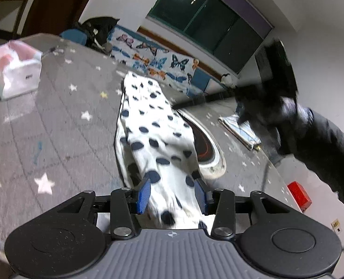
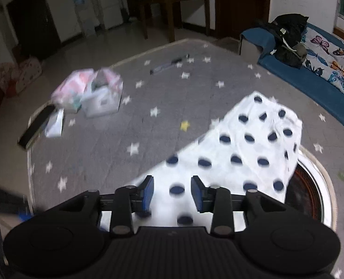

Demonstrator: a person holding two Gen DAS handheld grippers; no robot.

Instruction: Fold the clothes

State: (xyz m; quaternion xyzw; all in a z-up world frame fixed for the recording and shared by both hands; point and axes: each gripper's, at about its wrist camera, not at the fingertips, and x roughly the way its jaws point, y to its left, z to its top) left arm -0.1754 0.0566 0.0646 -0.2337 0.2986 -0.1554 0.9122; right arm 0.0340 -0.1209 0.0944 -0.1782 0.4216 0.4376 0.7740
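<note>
Right at the bottom of my left wrist view, the left gripper (image 1: 173,194) has its blue pads (image 1: 145,194) set apart with the white polka-dot cloth (image 1: 153,134) running up between them; whether the pads actually pinch it I cannot tell. From there the cloth stretches toward the middle of the frame as a long bunched strip over the grey star-patterned rug (image 1: 55,121). Just right of the strip, partly covered by it, lies a round white-rimmed dish (image 1: 214,160) with a dark red centre. Further right, my other arm in a dark sleeve (image 1: 329,148) crosses the frame, blurred, and a red block (image 1: 299,196) sits at lower right. At upper left is a pink and white box (image 1: 14,69), and along the top centre a butterfly-print cushion (image 1: 153,58).

My right wrist view shows the right gripper (image 2: 172,195) likewise parted, cloth (image 2: 246,148) lying between and under its pads (image 2: 148,193); grip unclear here too. It spreads wider here, toward centre right, its far edge resting on the rug (image 2: 102,158), its right side draped over the dish (image 2: 322,186). Boxes (image 2: 97,93) sit at mid left, a wooden table (image 2: 176,7) at the top.
</note>
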